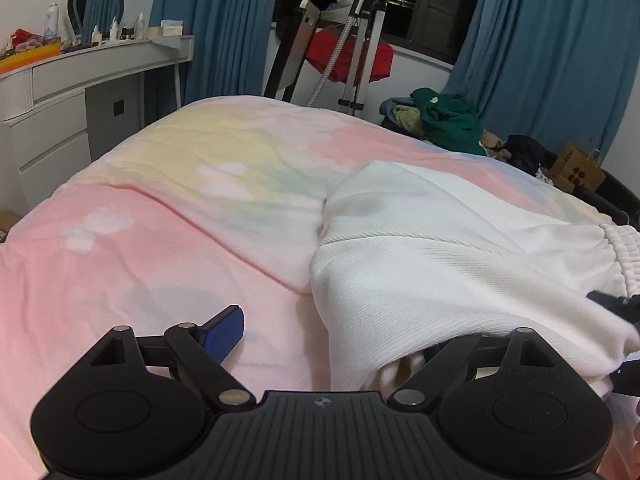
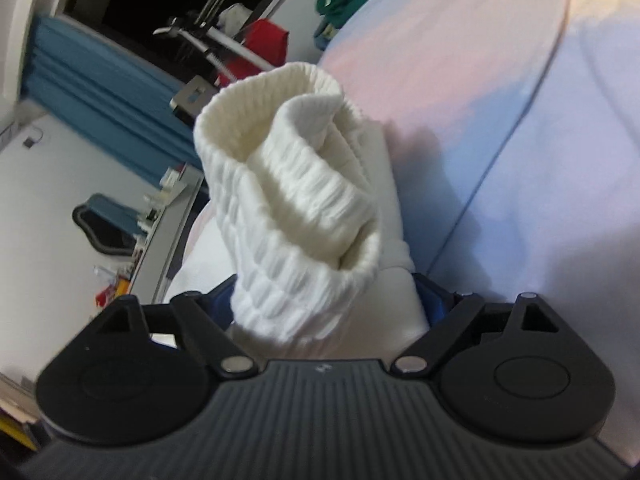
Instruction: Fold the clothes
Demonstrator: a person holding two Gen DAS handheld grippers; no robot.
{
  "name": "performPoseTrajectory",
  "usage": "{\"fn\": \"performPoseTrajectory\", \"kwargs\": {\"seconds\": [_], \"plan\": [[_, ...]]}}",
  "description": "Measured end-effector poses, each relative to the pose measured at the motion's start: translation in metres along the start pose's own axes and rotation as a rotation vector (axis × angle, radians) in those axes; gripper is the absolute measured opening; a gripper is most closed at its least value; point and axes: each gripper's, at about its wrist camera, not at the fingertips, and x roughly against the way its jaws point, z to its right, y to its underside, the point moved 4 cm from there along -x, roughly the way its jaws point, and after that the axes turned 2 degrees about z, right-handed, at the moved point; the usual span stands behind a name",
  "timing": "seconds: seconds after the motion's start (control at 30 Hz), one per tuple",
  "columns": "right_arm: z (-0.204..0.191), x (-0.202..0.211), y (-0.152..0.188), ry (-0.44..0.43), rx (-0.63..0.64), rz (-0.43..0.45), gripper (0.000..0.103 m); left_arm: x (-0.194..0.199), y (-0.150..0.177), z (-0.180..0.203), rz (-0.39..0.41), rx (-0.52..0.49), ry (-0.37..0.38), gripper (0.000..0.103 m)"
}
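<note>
Both tools spread: left tool [image 1: 340, 344] beside white garment [image 1: 440, 248], right tool [image 2: 324, 304] seemingly loose around ribbed cuff [image 2: 288, 184]; bedspread [image 1: 160, 216] beneath.

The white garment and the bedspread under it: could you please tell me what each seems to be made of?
White garment: looks like thick knitted cotton or a blend, matte; fine diagonal ribs on the body, chunky ribbed cuff. Bedspread: probably soft woven cotton or microfibre, matte, with a blurry pastel print and gentle creases. The exact fibre cannot be told.
</note>
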Motion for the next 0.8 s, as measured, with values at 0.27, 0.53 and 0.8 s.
{"fn": "performPoseTrajectory", "kwargs": {"seconds": [0.27,0.53,0.8], "plan": [[-0.012,0.005,0.007,0.1,0.082,0.004,0.061,0.02,-0.014,0.002,-0.062,-0.001,0.09,0.088],[-0.03,0.024,0.006,0.117,0.1,0.063,0.052,0.033,-0.03,-0.019,-0.053,0.229,0.369,0.102],[-0.036,0.023,0.0,0.104,0.112,0.093,0.052,-0.036,-0.027,-0.029,-0.198,0.371,0.368,0.097]]}}
